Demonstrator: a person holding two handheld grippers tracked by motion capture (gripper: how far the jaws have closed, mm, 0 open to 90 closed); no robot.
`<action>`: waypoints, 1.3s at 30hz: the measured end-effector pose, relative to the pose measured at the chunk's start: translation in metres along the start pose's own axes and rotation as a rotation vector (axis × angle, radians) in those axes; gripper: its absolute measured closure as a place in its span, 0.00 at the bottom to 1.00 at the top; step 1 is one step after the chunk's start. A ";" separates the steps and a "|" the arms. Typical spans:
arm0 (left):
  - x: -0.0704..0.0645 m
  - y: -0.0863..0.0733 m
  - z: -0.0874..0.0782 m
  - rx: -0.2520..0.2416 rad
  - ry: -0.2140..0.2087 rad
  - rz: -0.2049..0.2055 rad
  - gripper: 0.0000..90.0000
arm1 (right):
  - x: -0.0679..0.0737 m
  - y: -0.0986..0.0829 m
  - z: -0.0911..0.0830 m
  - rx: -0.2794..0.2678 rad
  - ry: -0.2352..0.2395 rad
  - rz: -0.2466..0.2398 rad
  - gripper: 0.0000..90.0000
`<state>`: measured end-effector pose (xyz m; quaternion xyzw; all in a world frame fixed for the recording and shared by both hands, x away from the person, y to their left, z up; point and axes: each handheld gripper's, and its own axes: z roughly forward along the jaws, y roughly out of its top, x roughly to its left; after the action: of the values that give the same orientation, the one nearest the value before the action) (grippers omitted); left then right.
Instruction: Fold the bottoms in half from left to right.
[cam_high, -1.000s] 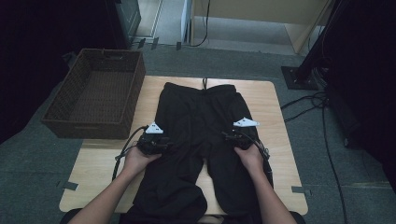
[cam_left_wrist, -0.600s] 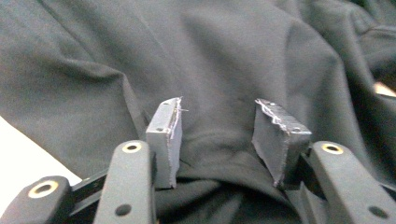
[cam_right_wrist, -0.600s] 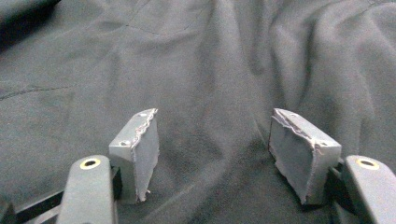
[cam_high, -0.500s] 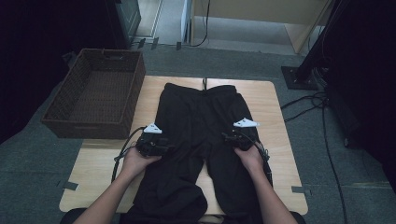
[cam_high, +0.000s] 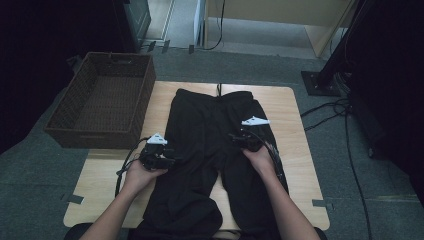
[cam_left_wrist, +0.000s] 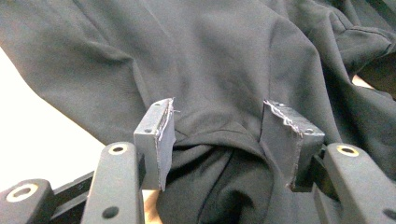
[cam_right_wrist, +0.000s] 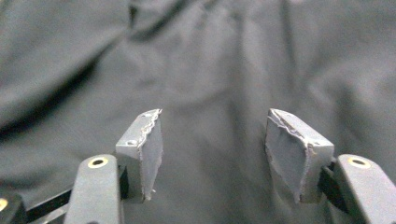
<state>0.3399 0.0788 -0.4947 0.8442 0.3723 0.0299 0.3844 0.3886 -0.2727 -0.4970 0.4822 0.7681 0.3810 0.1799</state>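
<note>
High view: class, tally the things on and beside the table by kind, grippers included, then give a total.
Black fabric trousers: 1
Brown woven wicker basket: 1
Hand-held two-jaw grippers: 2, left gripper, right gripper
Light wooden table: 1
Total: 5

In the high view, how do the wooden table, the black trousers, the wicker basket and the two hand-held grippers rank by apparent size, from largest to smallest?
1. Wooden table
2. Black trousers
3. Wicker basket, though it looks close to the trousers in area
4. Left hand-held gripper and right hand-held gripper, which look alike, so unranked
</note>
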 end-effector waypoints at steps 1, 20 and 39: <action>-0.001 -0.001 0.000 0.006 0.007 0.007 0.50 | 0.006 0.008 0.006 0.008 0.003 -0.024 0.41; -0.005 -0.026 -0.022 -0.006 0.073 -0.021 0.50 | 0.060 0.061 0.059 0.031 0.110 -0.102 0.39; -0.016 -0.039 -0.018 0.009 0.069 -0.036 0.57 | 0.099 0.092 0.113 0.035 0.161 -0.101 0.39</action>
<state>0.2984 0.0963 -0.5040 0.8376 0.4007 0.0504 0.3679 0.4701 -0.1167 -0.4911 0.4137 0.8099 0.3956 0.1284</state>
